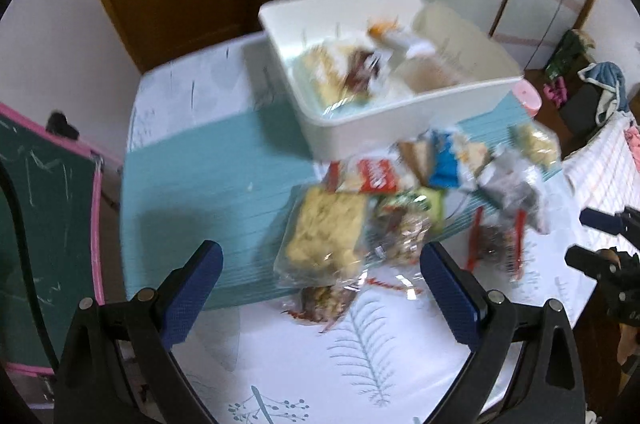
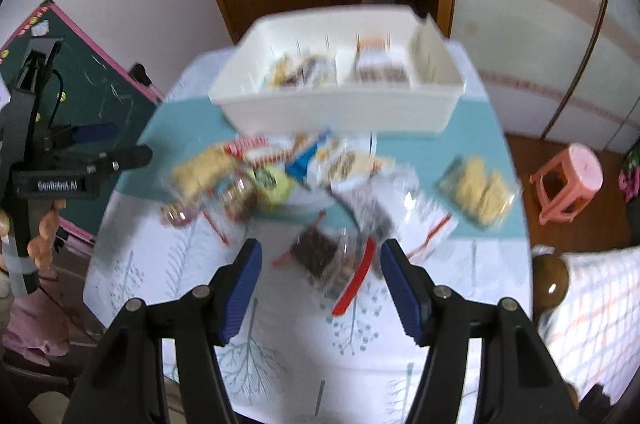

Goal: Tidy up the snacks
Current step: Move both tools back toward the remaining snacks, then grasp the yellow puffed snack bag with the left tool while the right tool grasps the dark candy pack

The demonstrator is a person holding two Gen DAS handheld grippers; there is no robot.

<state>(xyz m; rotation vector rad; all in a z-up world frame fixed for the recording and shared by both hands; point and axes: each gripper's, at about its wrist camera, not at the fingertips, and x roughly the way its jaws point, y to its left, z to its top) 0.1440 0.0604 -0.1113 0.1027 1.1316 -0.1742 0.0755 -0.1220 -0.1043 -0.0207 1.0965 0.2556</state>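
On the table (image 2: 160,284) with its leaf-print cloth, a white bin (image 2: 340,111) sits at the far side, already holding a few snack packets in its compartments. In front of it a loose pile of snacks (image 1: 400,199) is spread across the teal strip and the white cloth. The left gripper (image 1: 322,278) hangs with its fingers spread wide, nothing between them, just short of a clear bag of yellow crackers (image 1: 324,236). The right gripper (image 2: 321,282) is also spread apart and empty, poised near a dark snack packet with red edging (image 2: 316,256). Another cracker bag (image 2: 478,193) lies apart at the right. A pink stool (image 2: 568,179) stands on the floor beside the table
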